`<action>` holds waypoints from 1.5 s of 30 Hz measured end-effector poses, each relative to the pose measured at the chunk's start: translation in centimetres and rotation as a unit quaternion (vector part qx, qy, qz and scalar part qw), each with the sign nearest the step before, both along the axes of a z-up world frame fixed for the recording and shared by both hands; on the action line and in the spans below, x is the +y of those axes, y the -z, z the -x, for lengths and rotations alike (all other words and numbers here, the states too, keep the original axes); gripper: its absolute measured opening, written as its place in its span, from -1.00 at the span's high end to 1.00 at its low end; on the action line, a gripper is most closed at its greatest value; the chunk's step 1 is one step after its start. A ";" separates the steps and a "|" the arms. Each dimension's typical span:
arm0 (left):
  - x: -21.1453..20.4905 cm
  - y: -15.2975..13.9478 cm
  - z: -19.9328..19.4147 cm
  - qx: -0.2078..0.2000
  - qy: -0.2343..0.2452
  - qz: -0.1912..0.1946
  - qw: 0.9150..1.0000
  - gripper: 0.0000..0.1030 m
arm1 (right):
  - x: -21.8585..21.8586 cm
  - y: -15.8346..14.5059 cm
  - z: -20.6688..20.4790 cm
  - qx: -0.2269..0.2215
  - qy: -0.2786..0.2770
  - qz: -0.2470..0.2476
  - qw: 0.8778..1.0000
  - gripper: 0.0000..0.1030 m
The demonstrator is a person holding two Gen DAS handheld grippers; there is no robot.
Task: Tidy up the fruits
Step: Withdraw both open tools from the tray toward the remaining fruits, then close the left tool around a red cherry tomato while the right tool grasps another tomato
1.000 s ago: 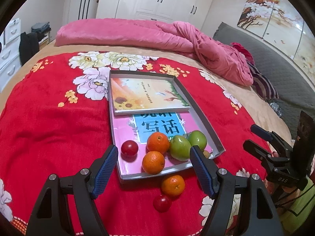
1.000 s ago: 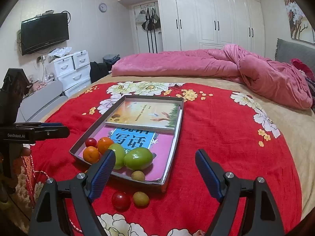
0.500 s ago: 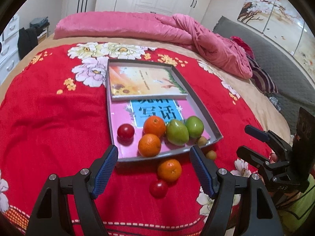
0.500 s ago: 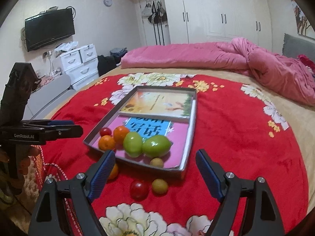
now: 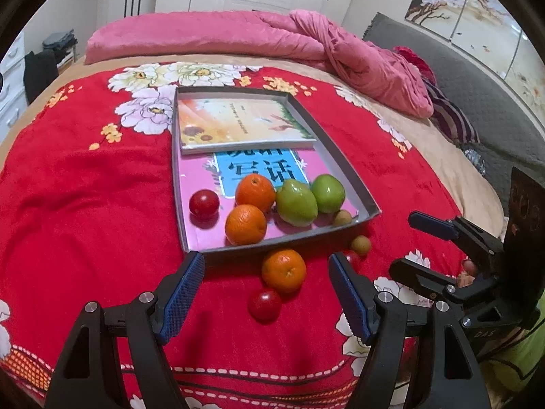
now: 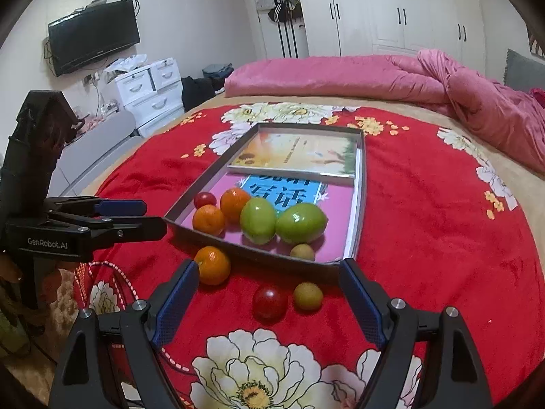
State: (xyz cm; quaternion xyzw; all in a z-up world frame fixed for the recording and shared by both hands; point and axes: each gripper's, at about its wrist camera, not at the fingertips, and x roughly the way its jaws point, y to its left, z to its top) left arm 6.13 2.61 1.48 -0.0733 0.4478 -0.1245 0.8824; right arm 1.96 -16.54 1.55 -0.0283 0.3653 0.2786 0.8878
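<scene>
I see both grippers, left (image 5: 265, 284) and right (image 6: 269, 293), jaws spread wide, holding nothing. Tray (image 5: 344, 167) on the blanket (image 5: 85, 204) holds six fruits; orange (image 5: 283, 271), tomato (image 5: 264, 305) and a small fruit (image 5: 361, 244) lie just outside its near edge.

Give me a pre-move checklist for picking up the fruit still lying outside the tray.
1. Left tool open, holding nothing: ok.
2. Right tool open, holding nothing: ok.
3. Loose orange sits between the left tool's fingers' line: ok.
4. Loose tomato and small yellow fruit unobstructed before the right tool: ok.
5. Free space in tray: ok.
6. All fruit in tray: not ok.
</scene>
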 end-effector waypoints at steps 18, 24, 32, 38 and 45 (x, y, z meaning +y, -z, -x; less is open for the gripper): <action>-1.3 2.4 0.5 0.042 0.015 -0.024 0.999 -0.49 | 0.7 1.4 0.4 0.039 -0.016 0.010 0.999 -0.62; -1.8 3.3 0.4 0.056 0.022 -0.033 0.998 -0.49 | 0.9 2.1 0.2 0.057 -0.017 0.020 0.998 -0.61; -1.9 4.4 0.2 0.075 0.027 -0.030 0.996 -0.49 | 1.1 3.3 0.0 0.083 -0.024 0.027 0.996 -0.42; -2.0 4.9 0.0 0.083 0.031 -0.026 0.996 -0.49 | 1.3 4.1 -0.4 0.100 -0.027 0.028 0.994 -0.17; -2.2 5.5 -0.3 0.093 0.035 -0.023 0.995 -0.27 | 1.4 5.2 -1.2 0.120 -0.019 0.027 0.992 0.06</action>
